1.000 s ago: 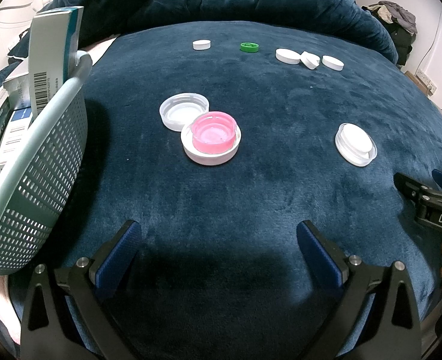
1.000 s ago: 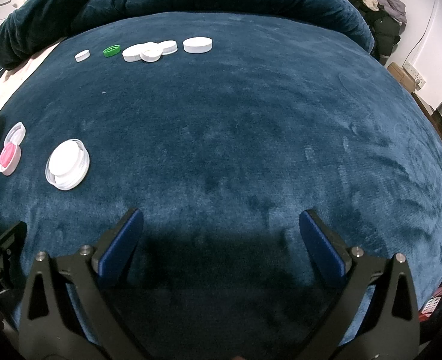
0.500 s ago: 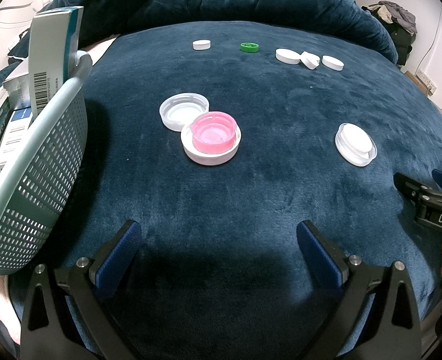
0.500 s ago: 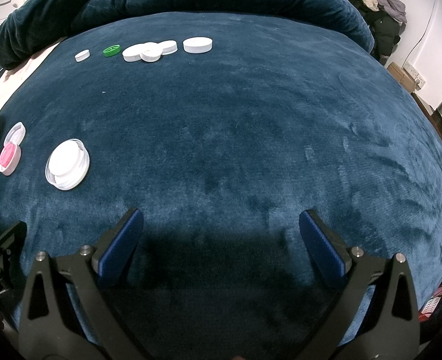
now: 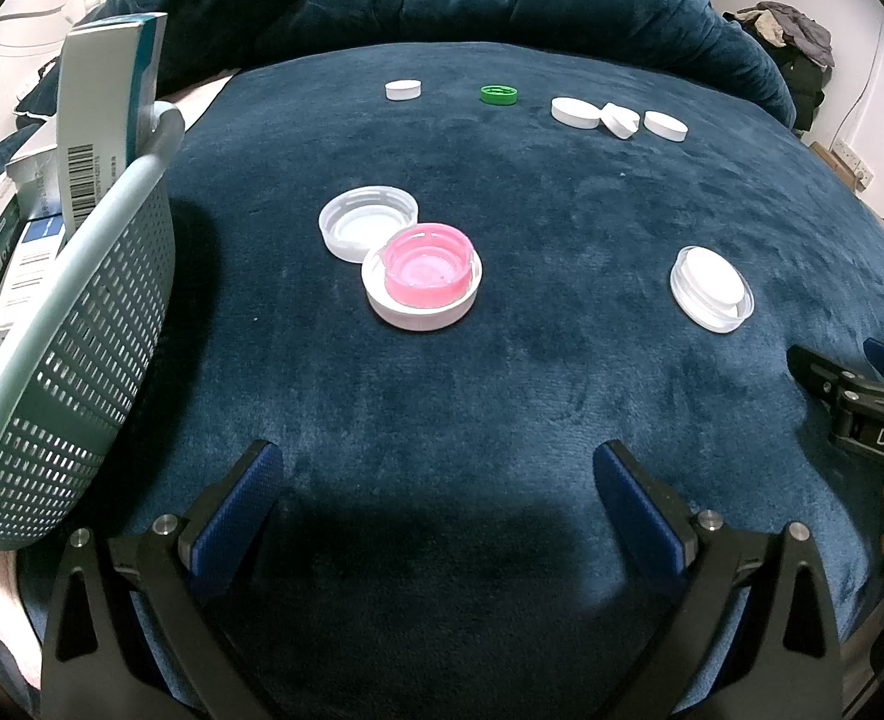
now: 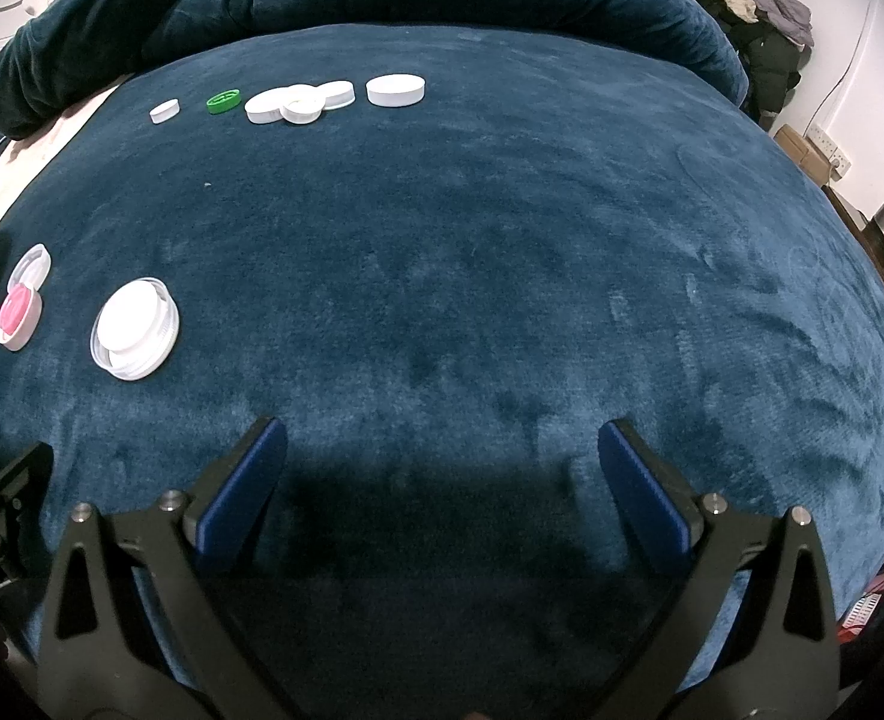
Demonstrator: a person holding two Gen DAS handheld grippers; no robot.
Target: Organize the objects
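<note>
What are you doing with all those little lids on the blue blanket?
Sorting them. Right now both grippers, left and right, hang open above the blanket and hold nothing. A pink lid sits inside a white lid, with another white lid off to the right. A green cap and more white ones lie in a row at the back.

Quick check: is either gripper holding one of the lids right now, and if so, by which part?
Nothing is held. The left gripper and the right gripper are both open over the blue blanket, with no lid between their fingers.
</note>
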